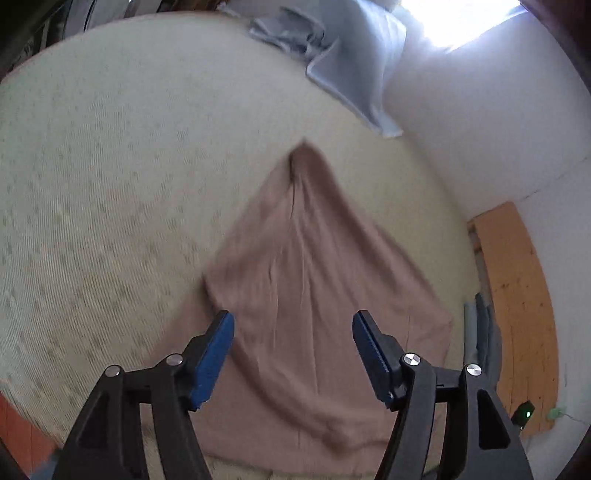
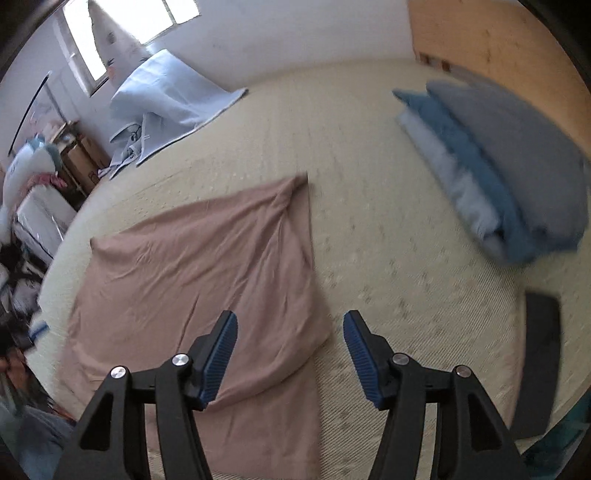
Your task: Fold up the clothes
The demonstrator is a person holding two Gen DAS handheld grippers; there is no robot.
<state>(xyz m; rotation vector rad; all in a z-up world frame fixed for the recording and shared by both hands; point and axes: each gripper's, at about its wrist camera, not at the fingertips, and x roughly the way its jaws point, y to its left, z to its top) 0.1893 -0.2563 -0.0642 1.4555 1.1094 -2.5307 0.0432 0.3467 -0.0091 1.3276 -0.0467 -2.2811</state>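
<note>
While both grippers, left (image 1: 293, 354) and right (image 2: 290, 356), hold fingers apart and empty: one dusty-pink cloth (image 2: 207, 266) on cream mattress (image 2: 369, 221); three stacked folded blue-grey garments (image 2: 509, 177).

A cream mattress cover (image 2: 369, 155) with a faint woven pattern is spanning the bed. A light blue blanket (image 2: 173, 99) is lying crumpled at the far corner, under a bright window (image 2: 122, 22). A dark flat pad (image 2: 539, 358) is resting near the right edge. A wooden headboard panel (image 2: 491, 40) is standing against the white wall (image 2: 295, 37). Cardboard boxes (image 2: 83, 158) and assorted clutter are sitting beside the bed at left.
</note>
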